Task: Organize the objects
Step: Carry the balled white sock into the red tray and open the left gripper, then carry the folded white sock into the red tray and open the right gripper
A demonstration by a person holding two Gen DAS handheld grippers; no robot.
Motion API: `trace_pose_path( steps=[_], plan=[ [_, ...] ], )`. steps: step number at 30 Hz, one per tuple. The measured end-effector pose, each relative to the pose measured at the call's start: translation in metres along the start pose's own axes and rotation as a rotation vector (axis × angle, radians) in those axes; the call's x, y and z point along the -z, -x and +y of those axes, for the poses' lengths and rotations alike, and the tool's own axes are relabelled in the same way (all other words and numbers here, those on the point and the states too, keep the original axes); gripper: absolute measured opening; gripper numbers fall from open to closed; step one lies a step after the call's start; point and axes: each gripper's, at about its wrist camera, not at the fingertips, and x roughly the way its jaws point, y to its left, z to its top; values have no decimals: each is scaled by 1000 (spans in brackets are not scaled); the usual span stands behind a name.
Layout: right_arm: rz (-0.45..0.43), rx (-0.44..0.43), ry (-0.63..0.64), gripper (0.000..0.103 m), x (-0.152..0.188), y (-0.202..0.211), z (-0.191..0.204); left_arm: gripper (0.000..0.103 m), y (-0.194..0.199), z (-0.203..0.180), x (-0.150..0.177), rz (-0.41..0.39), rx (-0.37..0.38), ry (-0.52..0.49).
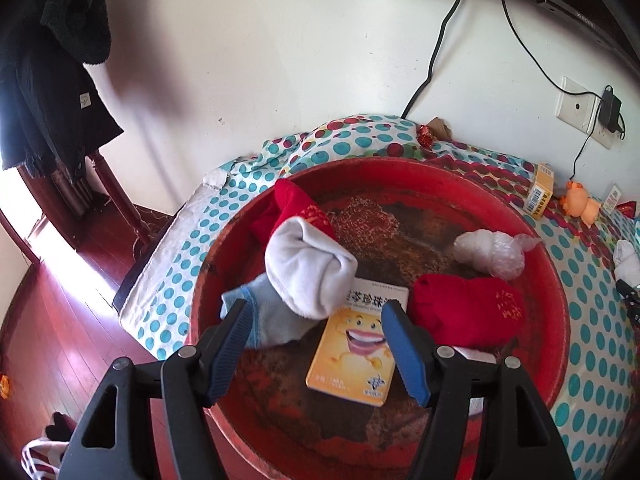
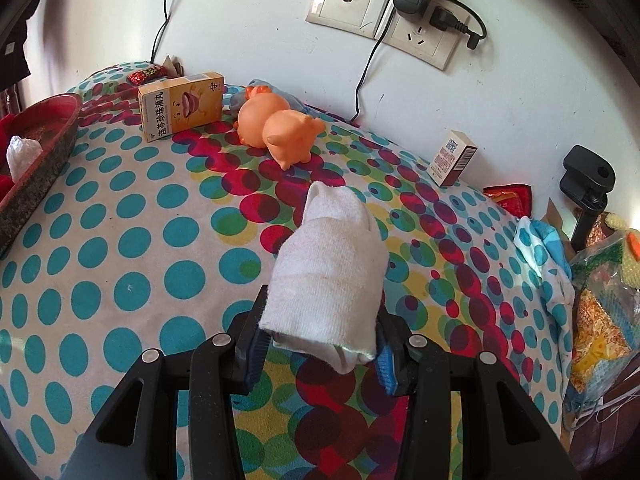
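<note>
In the left wrist view a red round tray (image 1: 552,280) lies on the dotted cloth. In it are a rolled white sock (image 1: 308,264) on a pale blue sock (image 1: 268,320), two red socks (image 1: 468,308), a yellow box (image 1: 354,354) and a wad of clear plastic (image 1: 492,252). My left gripper (image 1: 314,312) hovers over the tray, open, with nothing pressed between its blue pads. In the right wrist view my right gripper (image 2: 318,330) is shut on a rolled white sock (image 2: 332,264), held above the cloth.
On the cloth by the wall lie a yellow box (image 2: 180,106), an orange toy pig (image 2: 276,124) and a small white box (image 2: 452,158). A bag and clutter (image 2: 600,300) sit at the right. Cables and a socket (image 2: 420,36) are on the wall. The tray rim (image 2: 40,152) is at left.
</note>
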Motion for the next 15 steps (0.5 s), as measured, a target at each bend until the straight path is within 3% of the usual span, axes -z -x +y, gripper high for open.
trace_pose_path(
  steps=[7,12,15],
  plan=[
    [-8,52,41,41,7,3,0,69,7,-1,21,-1,22,51],
    [4,77,21,42,11,3,2,69,12,5,22,-44,-58,64],
    [37,31,-50,38,4,1,2,69,11,12,24,-48,-95,83]
  ],
)
